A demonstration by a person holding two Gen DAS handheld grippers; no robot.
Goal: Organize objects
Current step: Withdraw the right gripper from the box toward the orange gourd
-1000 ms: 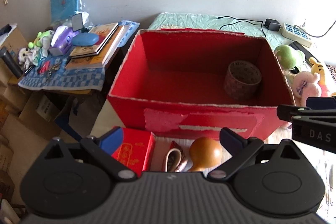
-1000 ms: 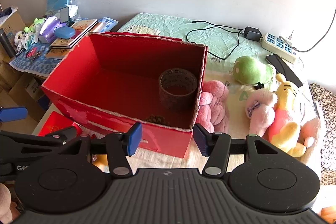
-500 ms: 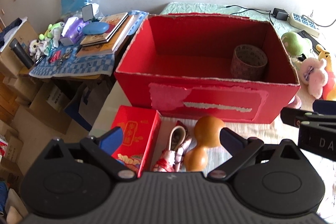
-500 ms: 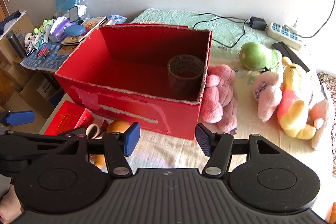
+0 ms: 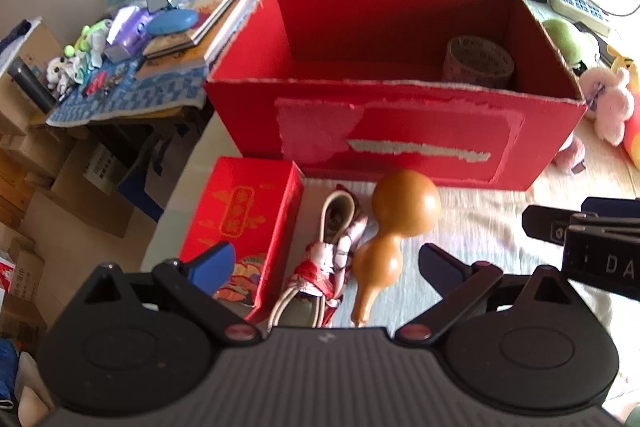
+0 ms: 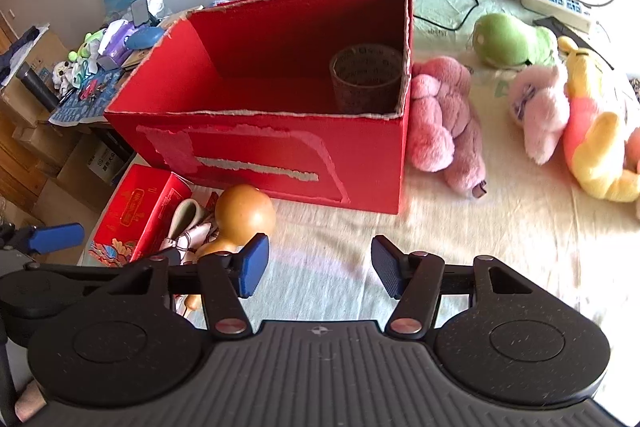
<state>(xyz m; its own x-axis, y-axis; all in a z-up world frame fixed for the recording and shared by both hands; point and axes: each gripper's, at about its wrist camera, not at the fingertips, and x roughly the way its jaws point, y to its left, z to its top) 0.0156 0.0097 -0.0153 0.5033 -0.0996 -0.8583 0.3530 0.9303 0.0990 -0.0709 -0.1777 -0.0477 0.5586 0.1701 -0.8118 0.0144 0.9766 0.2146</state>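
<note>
Both tongs hang spread with nothing between their pads: the left tongs [image 5: 326, 265] hover over the loose items in front of the box, and the right tongs [image 6: 318, 267] sit just beside them over bare bed sheet [image 6: 460, 239]. By my reading the sorting has barely begun. 1 red cardboard box [image 5: 392, 143] stands open on the bed, and only 1 thing is inside it, a brown tape roll [image 6: 366, 77] in the corner nearest the plush toys. Still outside, lined up along the box's front wall, are 3 items: 1 small red gift box [image 5: 244, 223], 1 bundle of red-and-white cord with a pale loop [image 5: 324, 259], and 1 tan bottle gourd [image 5: 394, 223], the cord bundle lying between the other 2 and touching the gourd. On the far side of the box lie 4 plush toys I can count with confidence: 1 pink plush [image 6: 444, 123] pressed against the box's end wall, 1 green plush [image 6: 508, 41], 1 pale pink plush [image 6: 540, 111] and 1 yellow bear [image 6: 596, 131]; a further pinkish shape at the frame edge is too cut off to count. So 1 thing looks put away and at least 7 remain. Beyond the bed, 1 power strip [image 6: 556, 1] lies near the wall, and a cluttered worktop [image 5: 132, 95] carries books and small toys, too jumbled to count.
</note>
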